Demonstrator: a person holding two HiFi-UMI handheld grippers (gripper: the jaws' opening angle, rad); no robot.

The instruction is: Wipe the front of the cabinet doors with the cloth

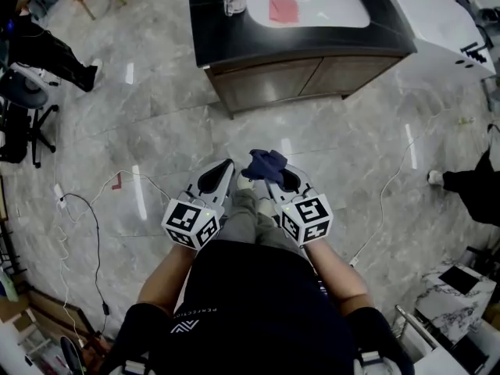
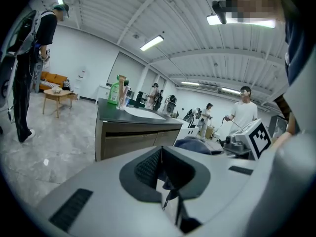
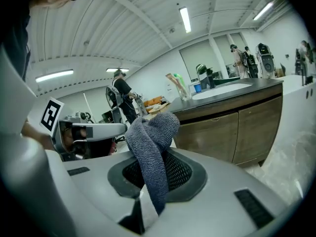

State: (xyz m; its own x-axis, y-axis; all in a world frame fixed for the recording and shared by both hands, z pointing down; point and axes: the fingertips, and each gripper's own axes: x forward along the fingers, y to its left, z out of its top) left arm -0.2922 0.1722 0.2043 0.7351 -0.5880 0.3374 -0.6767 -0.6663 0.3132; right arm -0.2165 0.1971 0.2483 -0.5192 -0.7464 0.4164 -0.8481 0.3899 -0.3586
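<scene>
Pinching a blue-grey cloth [image 1: 264,164] between right gripper [image 1: 273,182] jaws; left gripper [image 1: 225,170] pressed together, empty. Farther off, cabinet doors [image 1: 312,80] below sink basin [image 1: 332,6] holding a pink square [image 1: 283,10].

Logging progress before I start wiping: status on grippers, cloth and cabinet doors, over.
Left gripper shut, empty. Right gripper shut on cloth. Cabinet doors ahead, not yet reached. No obstacle between.

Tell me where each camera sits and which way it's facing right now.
Head view: on the person's head, steeply down at floor, forearms, left claw, right claw.
Left gripper view: on the left claw, along shut jaws toward the cabinet.
Right gripper view: on the right claw, along jaws shut on the cloth.
Shared: all three show the cabinet.
</scene>
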